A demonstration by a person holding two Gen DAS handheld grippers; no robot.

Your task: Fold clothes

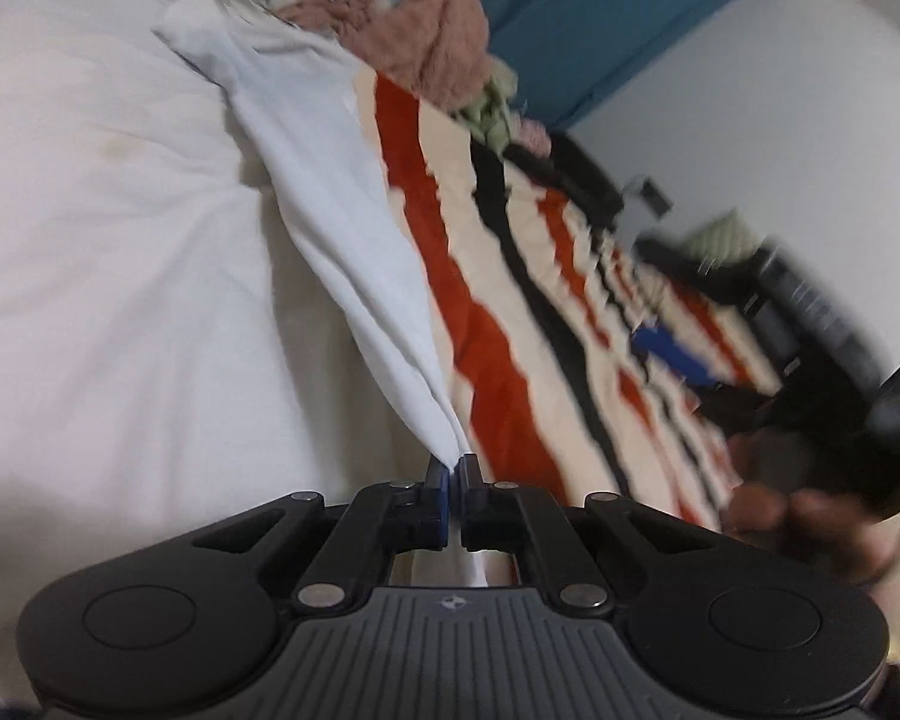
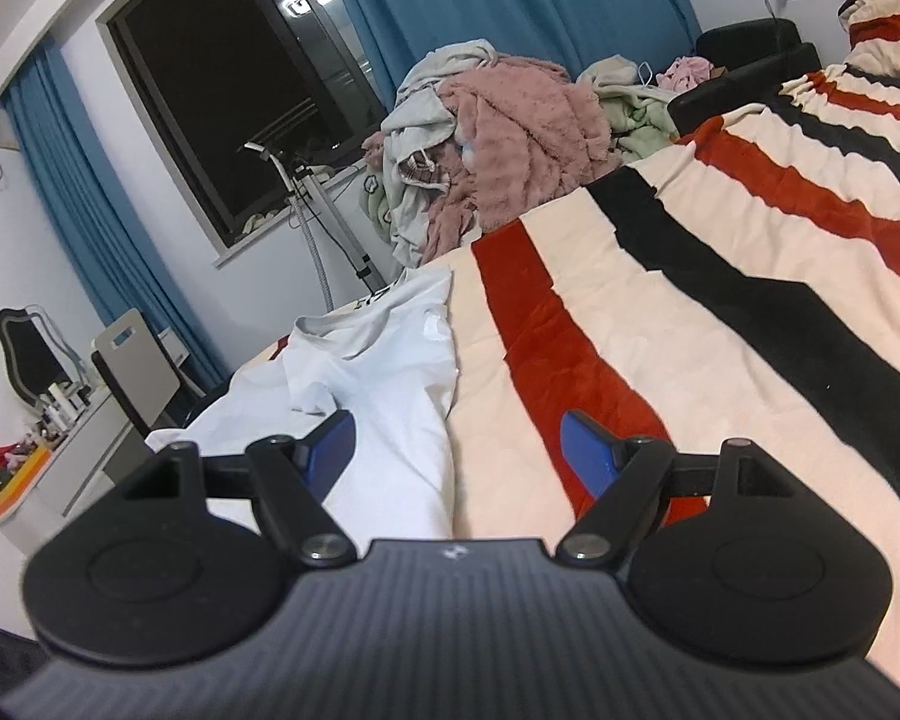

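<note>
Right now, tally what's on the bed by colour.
White: 1, the white cotton T-shirt, pinched by the left gripper
Pink: 1, the fluffy pink garment in the pile
Striped: 1, the cream blanket with red and black stripes
Total: 3

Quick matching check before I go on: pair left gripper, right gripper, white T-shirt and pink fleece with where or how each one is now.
Things:
1. left gripper
2. right gripper
3. white T-shirt
4. pink fleece

States:
A. on the clothes heap at the bed's far end
B. jaws wide, nothing between the pads
C. shut on a pinch of white cloth
D. spread on the striped blanket

Pairs: 1-C, 2-B, 3-D, 4-A
</note>
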